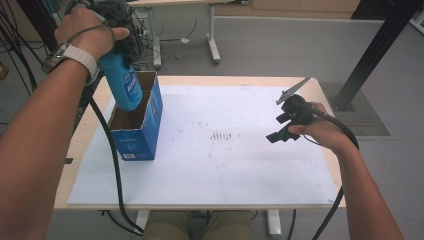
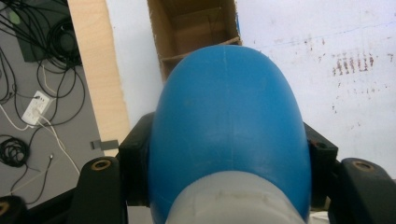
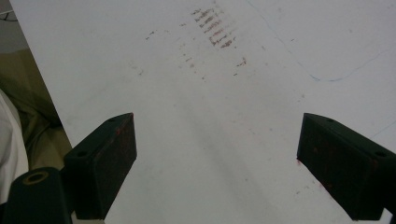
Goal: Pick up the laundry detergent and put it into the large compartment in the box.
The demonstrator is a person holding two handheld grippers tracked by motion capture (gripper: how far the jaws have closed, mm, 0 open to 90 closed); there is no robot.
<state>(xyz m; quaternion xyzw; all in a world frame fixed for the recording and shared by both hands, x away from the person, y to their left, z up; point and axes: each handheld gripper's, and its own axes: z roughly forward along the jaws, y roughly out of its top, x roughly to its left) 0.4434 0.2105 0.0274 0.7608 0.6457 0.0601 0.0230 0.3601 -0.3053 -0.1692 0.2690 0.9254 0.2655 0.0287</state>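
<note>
- Two grippers: raised left gripper point(image 2: 229, 186) points down, clamped on smooth blue plastic bottle point(image 1: 122, 82)
- open blue cardboard box point(image 1: 142, 132) just below it
- right gripper point(image 3: 217, 163) low, jaws apart over scuffed white board point(image 3: 210, 93)

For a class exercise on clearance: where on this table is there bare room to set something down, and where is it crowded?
Free: the white sheet between the blue carton and the right gripper, and its whole near strip. Crowded: the far-left corner, where the left gripper holds the blue bottle over the open carton.
</note>
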